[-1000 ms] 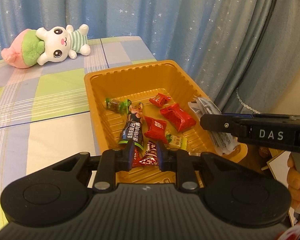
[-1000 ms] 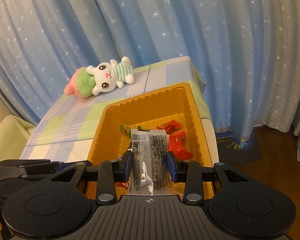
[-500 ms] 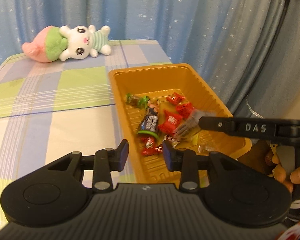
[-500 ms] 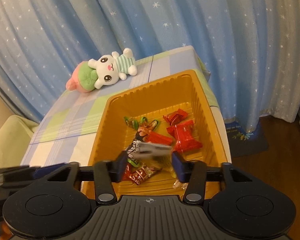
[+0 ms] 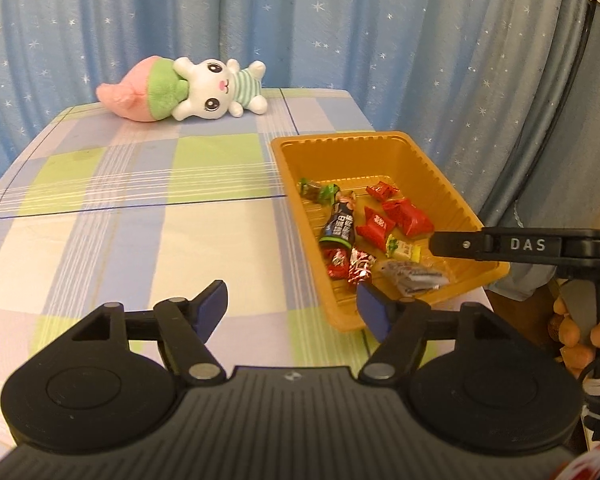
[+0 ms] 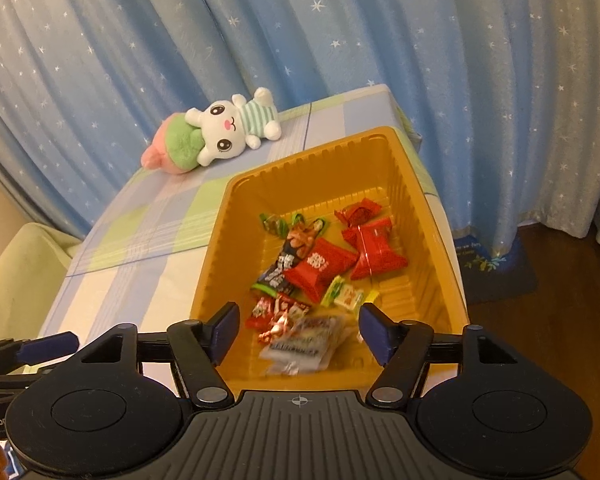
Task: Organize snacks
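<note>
Bare tablecloth (image 5: 148,240) left of tray (image 5: 296,216) (plush (image 5: 188,94) far back)

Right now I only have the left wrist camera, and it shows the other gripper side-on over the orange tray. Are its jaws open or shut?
Observer: Open. In the right wrist view, the right gripper has its fingers spread wide and grips nothing.
Operator: Where is the clear packet relative to it?
Observer: The clear packet lies at the near end of the orange tray. It is below the gap between the fingers, touches neither, and looks blurred.
Operator: Is there anything past the table's right edge?
Observer: A dark mat lies on the wooden floor there, by the curtain.
</note>
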The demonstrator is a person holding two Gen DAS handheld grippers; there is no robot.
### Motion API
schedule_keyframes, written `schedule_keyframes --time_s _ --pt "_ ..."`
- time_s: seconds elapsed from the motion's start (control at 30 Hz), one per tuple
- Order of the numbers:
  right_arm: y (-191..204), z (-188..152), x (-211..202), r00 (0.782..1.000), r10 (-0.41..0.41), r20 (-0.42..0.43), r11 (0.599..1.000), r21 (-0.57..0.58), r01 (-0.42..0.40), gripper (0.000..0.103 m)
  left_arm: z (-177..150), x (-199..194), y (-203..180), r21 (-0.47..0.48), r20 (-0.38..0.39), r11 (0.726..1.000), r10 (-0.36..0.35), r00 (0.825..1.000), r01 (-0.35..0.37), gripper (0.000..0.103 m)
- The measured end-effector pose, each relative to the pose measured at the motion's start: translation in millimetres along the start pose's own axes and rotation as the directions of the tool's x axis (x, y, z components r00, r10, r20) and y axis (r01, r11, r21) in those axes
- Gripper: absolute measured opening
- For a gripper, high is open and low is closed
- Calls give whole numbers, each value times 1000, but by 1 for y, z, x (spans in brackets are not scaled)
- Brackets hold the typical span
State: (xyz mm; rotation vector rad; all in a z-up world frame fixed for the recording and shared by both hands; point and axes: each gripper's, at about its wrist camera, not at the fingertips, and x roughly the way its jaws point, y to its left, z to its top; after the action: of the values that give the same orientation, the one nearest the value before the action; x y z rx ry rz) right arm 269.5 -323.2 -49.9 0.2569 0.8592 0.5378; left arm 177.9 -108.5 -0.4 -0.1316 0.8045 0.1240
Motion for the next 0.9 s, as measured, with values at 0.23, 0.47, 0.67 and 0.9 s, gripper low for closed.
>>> schedule_keyframes --time_s 0.23,0.47,0.67,0.9 --pt "27 -21 -25 999 -41 15 999 14 41 83 -9 -25 24 10 -21 1000 -25 999 25 75" --pt "73 -53 -42 997 -71 -10 997 7 71 86 -28 -50 58 26 -73 999 -29 997 30 78" --pt "119 -86 -46 996 -78 -45 997 7 79 87 -50 -74 93 47 -100 999 7 995 -2 78" --pt "172 -123 -41 993 -86 -86 996 -19 85 87 -78 -99 140 22 -116 1000 18 993 -15 78"
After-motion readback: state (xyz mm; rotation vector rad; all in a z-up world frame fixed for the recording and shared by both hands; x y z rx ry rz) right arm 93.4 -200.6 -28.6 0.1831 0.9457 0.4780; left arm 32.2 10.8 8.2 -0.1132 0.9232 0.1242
